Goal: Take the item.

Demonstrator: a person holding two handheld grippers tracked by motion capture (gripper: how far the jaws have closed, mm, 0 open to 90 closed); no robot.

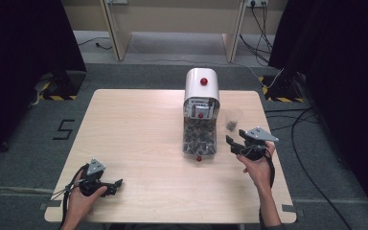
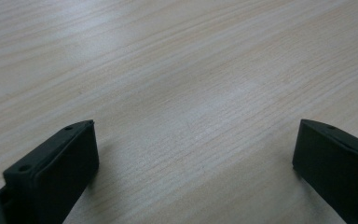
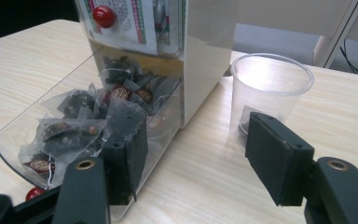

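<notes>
I'm looking over the table (image 1: 139,143), then the white dispenser (image 1: 201,86) with its clear tray (image 3: 23,135) hanging open so tea bags (image 3: 74,126) are reachable. I'm holding the right gripper (image 3: 200,154) unclenched beside the cup (image 3: 270,88); its view is revealing individual bags. The left gripper (image 2: 193,158) is idling released, empty.

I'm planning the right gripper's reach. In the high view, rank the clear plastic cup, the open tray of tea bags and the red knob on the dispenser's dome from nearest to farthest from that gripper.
From the right gripper:
1. Clear plastic cup, just beyond it, toward the table's far edge.
2. Open tray of tea bags, on its left; close to the cup's distance, hard to separate.
3. Red knob, high on the white dome, farthest.
</notes>
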